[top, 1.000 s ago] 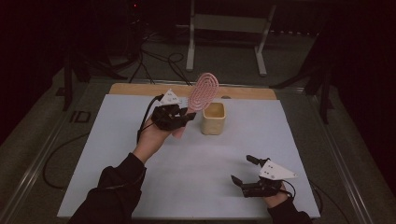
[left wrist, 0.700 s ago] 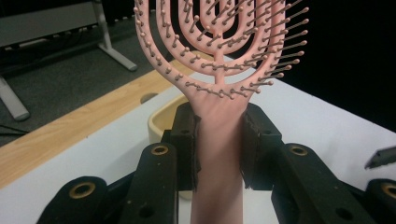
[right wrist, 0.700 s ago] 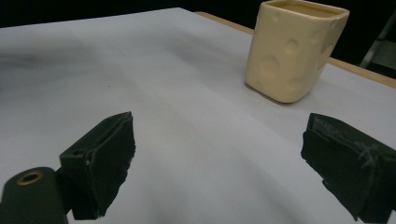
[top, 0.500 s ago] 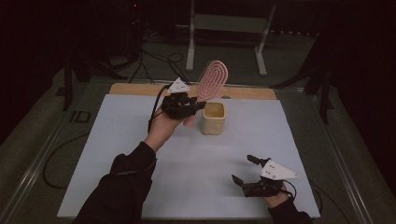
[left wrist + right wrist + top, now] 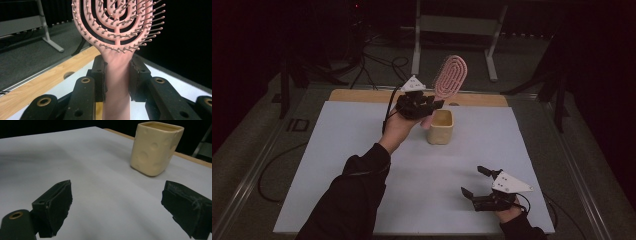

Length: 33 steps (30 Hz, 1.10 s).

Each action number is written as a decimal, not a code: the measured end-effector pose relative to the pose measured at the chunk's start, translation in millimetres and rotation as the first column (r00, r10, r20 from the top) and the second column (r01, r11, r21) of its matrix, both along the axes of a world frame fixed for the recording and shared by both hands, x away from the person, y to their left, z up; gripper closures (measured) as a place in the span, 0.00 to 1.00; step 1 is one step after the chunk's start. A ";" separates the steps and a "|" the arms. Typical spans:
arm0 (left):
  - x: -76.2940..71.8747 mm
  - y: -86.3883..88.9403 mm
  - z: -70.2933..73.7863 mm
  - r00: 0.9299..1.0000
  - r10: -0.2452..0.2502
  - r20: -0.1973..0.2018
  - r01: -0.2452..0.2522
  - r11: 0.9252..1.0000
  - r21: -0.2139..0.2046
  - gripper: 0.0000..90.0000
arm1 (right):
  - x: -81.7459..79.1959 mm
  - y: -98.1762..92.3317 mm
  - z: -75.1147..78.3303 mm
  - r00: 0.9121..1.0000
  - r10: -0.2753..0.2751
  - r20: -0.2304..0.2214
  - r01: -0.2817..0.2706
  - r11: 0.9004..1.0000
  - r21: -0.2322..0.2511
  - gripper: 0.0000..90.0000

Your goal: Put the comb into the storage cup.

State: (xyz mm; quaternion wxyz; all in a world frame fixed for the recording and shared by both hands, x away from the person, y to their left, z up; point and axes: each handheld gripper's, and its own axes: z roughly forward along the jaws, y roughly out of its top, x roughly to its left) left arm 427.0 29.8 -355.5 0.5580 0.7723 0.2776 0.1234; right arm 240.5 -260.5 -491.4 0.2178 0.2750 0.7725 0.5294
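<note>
In the high view, the left gripper [image 5: 428,106] is raised above the far half of the table [image 5: 337,165], clamped on the handle of a pink brush [image 5: 450,77]. The brush head stands up and leans toward the far right, above and just behind the cream cup [image 5: 440,127]. The lower end of the handle pokes out under the gripper, close to the cup's near-left rim; whether they touch I cannot tell. The cup stands upright on the white sheet, a little past the middle of the table. A wooden strip [image 5: 362,95] runs along the far edge. The left sleeve [image 5: 352,195] reaches in from the bottom. The right gripper [image 5: 479,187] rests low on the near right part of the table, well apart from the cup, its jaws spread with nothing between them.

In the left gripper view, both pads [image 5: 100,75] press on the brush's handle [image 5: 117,75] from either side, just under the head. The head rises out of the top of the frame, its bristles facing the camera. The wooden strip and the white sheet lie below.

In the right gripper view, the two jaws stand wide apart, bare white sheet between them. The cup [image 5: 156,147] stands farther off, toward the upper right, upright, with dimples on its side.
</note>
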 end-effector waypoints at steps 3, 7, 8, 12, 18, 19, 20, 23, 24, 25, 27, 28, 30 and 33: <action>3.3 -3.2 0.8 1.000 -0.005 0.003 0.006 1.000 -0.019 0.78 | -0.1 -0.5 0.1 1.000 0.002 -0.001 -0.002 1.000 0.003 0.10; 5.8 -8.5 -1.1 1.000 -0.012 0.015 0.013 1.000 -0.008 0.78 | 0.2 -1.0 0.2 1.000 0.001 0.000 -0.001 1.000 0.007 0.10; 6.8 -9.1 -1.4 1.000 -0.016 0.018 0.016 1.000 -0.008 0.78 | -0.1 -0.9 0.0 1.000 0.001 -0.004 -0.001 1.000 0.009 0.10; 11.2 -12.8 0.0 0.999 -0.026 0.022 0.026 0.999 -0.029 0.78 | -0.1 -0.8 0.4 1.000 0.003 0.001 -0.003 1.000 0.006 0.10; 15.3 -19.1 -1.8 0.998 -0.034 0.053 0.036 0.999 -0.029 0.78 | -0.3 -1.1 0.0 1.000 0.000 -0.006 0.000 1.000 0.008 0.10; 17.1 -19.5 -2.4 0.998 -0.043 0.052 0.045 0.998 -0.037 0.78 | -0.3 -0.8 -0.2 1.000 0.000 -0.007 0.000 1.000 0.010 0.10; 18.5 -20.5 -3.0 0.998 -0.040 0.055 0.042 0.998 -0.042 0.78 | -0.5 -0.7 -0.4 1.000 0.002 -0.008 -0.002 1.000 0.009 0.10; 23.8 -24.2 -4.0 0.997 -0.034 0.063 0.038 0.998 -0.054 0.78 | -0.3 -0.7 -0.1 1.000 0.004 -0.004 -0.004 1.000 0.008 0.10; 24.9 -25.4 -4.3 0.998 -0.027 0.065 0.030 0.998 -0.058 0.78 | -0.2 -0.7 -0.2 1.000 0.003 -0.005 -0.003 1.000 0.010 0.10; 26.4 -26.3 -4.9 0.997 -0.027 0.070 0.032 0.997 -0.067 0.78 | -0.4 -0.7 -0.4 1.000 0.002 -0.009 -0.002 1.000 0.010 0.10; 28.5 -27.6 -6.5 0.997 -0.023 0.069 0.029 0.996 -0.090 0.78 | -0.6 -0.8 -0.5 1.000 0.004 -0.009 -0.004 1.000 0.009 0.10; 30.2 -28.4 -8.0 0.997 -0.025 0.072 0.032 0.995 -0.099 0.78 | -0.5 -1.0 -0.3 1.000 0.004 -0.007 -0.004 1.000 0.010 0.10; 32.0 -29.5 -10.8 0.997 -0.018 0.078 0.027 0.993 -0.112 0.78 | -0.2 -1.0 -0.4 1.000 0.003 -0.009 -0.003 1.000 0.015 0.10; 34.7 -31.3 -15.6 0.996 -0.004 0.085 0.014 0.993 -0.117 0.78 | -0.4 -1.0 -0.7 1.000 0.003 -0.011 -0.003 1.000 0.014 0.10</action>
